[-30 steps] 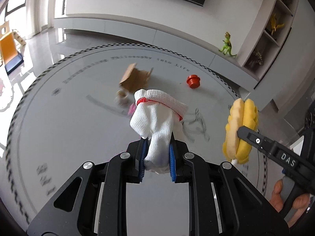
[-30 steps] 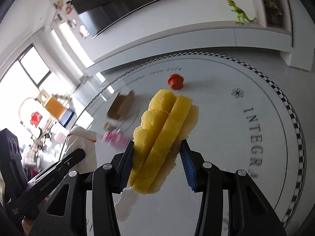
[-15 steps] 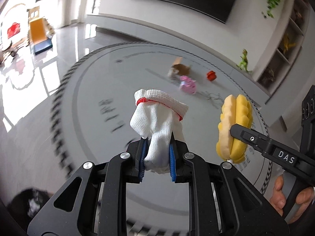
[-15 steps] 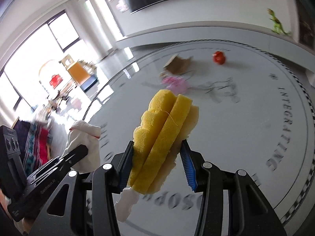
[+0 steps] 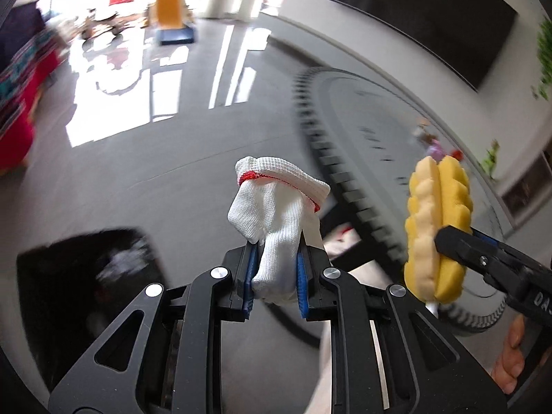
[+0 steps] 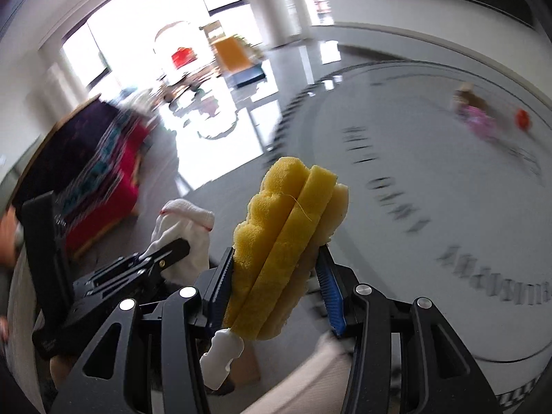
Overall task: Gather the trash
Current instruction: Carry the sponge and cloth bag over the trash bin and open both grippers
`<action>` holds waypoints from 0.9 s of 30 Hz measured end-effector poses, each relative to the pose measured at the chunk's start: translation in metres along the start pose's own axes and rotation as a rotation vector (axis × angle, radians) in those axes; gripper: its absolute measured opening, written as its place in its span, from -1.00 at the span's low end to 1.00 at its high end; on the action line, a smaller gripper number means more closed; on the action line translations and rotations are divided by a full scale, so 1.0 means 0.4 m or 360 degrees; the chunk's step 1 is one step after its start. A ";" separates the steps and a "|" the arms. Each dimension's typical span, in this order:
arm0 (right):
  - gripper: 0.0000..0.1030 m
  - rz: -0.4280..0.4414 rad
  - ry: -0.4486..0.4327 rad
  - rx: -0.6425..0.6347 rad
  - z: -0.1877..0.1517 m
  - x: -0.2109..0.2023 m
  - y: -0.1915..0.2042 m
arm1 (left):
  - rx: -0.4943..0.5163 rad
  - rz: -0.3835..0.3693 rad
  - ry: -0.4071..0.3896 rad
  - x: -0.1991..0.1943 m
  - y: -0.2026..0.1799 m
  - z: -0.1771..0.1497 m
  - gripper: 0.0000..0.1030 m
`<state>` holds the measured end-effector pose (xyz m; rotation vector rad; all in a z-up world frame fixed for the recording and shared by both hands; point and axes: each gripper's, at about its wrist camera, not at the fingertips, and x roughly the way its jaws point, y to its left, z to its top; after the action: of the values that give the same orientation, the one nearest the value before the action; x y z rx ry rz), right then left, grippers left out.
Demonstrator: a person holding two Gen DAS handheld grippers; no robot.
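Observation:
My left gripper (image 5: 275,276) is shut on a white knit glove (image 5: 276,214) with a red cuff edge, held in the air. My right gripper (image 6: 276,289) is shut on a yellow sponge (image 6: 283,248) with a white handle stub below it. Each gripper shows in the other's view: the sponge at the right of the left wrist view (image 5: 436,227), the glove at the left of the right wrist view (image 6: 183,231). A dark bag-like container (image 5: 93,293) lies blurred on the floor at lower left of the left wrist view. Far off on the round rug lie a pink item (image 6: 481,122) and a red cap (image 6: 522,119).
A round grey rug (image 6: 431,189) with a checkered border and lettering covers the floor to the right. A red and patterned piece of furniture (image 6: 100,186) stands at left. A yellow and blue toy slide (image 5: 170,13) stands by bright windows. A dark screen (image 5: 424,17) hangs on the wall.
Both views have swung left, away from the rug's centre toward the windows. The remaining litter has shifted far right. The dark container has grown larger at lower left. Both grips are unchanged.

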<state>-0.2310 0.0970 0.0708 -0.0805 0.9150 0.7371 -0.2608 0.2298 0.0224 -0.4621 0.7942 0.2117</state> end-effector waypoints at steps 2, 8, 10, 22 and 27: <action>-0.06 0.0042 0.0039 -0.0067 -0.012 0.021 0.052 | -0.0080 0.0051 -0.0010 -0.023 0.060 -0.024 -0.64; -0.06 0.0159 0.0166 -0.0267 -0.057 0.079 0.209 | -0.0269 0.0175 -0.0022 -0.081 0.205 -0.103 -0.64; -0.06 0.0204 0.0202 -0.0325 -0.075 0.094 0.255 | -0.0322 0.0212 -0.0019 -0.100 0.247 -0.133 -0.64; 0.13 0.0514 0.0488 -0.0659 -0.152 0.175 0.500 | -0.0647 0.0498 0.0050 -0.181 0.455 -0.293 0.67; 0.23 0.0471 0.0427 -0.0729 -0.183 0.157 0.525 | -0.0835 0.0634 -0.0044 -0.242 0.523 -0.315 0.88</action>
<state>-0.3856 0.2634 0.0283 -0.4647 1.0083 1.2253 -0.4812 0.3529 -0.0504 -0.7889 0.7960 0.8070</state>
